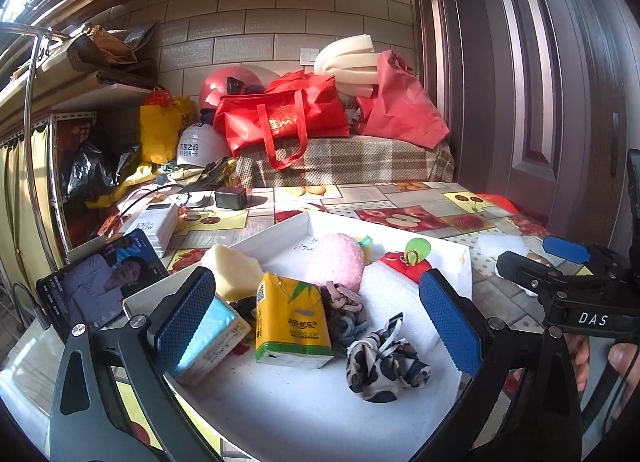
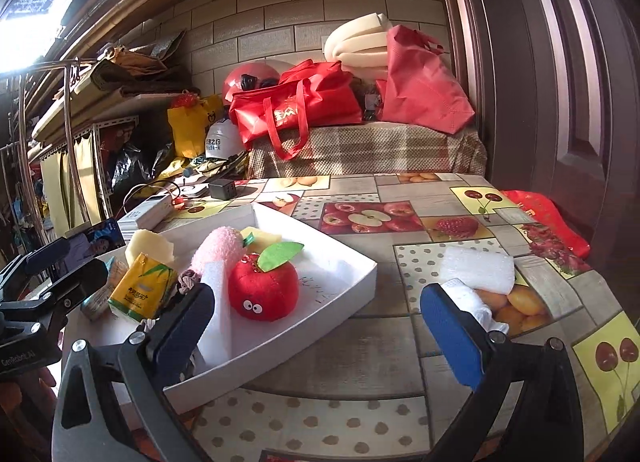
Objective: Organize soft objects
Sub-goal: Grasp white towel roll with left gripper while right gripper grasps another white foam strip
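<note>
A white tray [image 1: 296,406] holds the soft things. In it are a yellow tissue pack [image 1: 294,322], a blue tissue pack [image 1: 212,338], a pale sponge [image 1: 232,270], a pink plush [image 1: 336,266], a red apple plush [image 2: 264,286], a white foam sheet [image 1: 396,302], hair ties [image 1: 344,306] and a leopard scrunchie [image 1: 384,362]. My left gripper [image 1: 316,318] hovers open over the tray's near end, holding nothing. My right gripper [image 2: 318,334] is open and straddles the tray's right wall [image 2: 280,350]. On the table right of the tray lie a foam piece [image 2: 478,270] and a white cloth [image 2: 480,310].
A phone [image 1: 104,282] playing video leans left of the tray, with a power bank [image 1: 154,228] and charger [image 1: 232,198] behind. Red bags [image 1: 280,114] and helmets pile up beyond the fruit-print tablecloth [image 2: 400,342]. A dark door [image 2: 560,102] stands on the right.
</note>
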{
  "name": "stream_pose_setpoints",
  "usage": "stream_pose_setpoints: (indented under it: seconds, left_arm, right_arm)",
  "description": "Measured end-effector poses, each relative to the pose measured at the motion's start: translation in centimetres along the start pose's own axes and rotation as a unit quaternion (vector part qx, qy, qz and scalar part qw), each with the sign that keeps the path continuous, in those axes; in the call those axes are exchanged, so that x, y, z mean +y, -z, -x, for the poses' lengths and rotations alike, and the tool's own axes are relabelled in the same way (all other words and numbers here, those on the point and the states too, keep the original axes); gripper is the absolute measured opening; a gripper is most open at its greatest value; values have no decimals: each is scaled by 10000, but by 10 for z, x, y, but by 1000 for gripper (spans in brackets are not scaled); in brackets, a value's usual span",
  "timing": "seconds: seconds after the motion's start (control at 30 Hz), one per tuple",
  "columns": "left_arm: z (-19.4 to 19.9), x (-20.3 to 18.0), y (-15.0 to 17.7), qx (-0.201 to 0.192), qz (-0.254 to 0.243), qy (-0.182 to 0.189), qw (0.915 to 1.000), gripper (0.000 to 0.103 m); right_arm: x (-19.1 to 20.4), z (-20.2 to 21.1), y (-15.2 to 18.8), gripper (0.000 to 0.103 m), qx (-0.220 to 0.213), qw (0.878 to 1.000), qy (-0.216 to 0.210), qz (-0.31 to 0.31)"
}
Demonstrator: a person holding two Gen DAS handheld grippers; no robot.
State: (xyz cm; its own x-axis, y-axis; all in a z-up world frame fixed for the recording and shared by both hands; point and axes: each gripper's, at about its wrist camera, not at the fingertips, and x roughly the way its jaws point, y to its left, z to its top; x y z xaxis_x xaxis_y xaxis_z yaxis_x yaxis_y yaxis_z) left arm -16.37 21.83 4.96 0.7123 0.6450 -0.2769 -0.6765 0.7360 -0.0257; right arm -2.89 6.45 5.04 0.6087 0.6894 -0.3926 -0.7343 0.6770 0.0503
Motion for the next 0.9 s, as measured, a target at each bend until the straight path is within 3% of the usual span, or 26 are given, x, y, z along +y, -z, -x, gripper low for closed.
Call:
stream_pose_setpoints:
  seconds: [0.2, 0.27, 0.33, 0.47, 0.63, 0.87, 0.9]
  left_arm:
    - [8, -62, 4, 274, -451, 989, 9937, 103]
    - [8, -76, 4, 374, -558, 1200, 9905, 103]
    - [6, -86, 4, 422, -695, 1189, 9896, 103]
    - [3, -85, 3, 495, -641, 1167, 9899, 103]
    - [0, -78, 4, 526, -460, 976, 9928, 103]
    - [7, -83, 7, 379, -601, 897, 9934, 103]
    - [6, -82, 6, 388, -580, 891, 9936, 103]
  right_arm:
    - [-81, 7, -8, 103, -149, 9934, 1124, 175]
    - [-114, -7, -13, 103, 124, 9921, 1240, 132]
    - [-139, -29, -17, 103, 543, 9898, 1292, 250]
    - [-161, -74, -19, 103, 1349, 9852, 817, 676]
    - [-142, -112, -16, 103, 1782, 9696, 248, 1660]
    - [-146, -156, -27, 102, 2275, 9632, -353, 1385]
    - [-146, -156, -26, 95, 2319, 9622, -427, 1360]
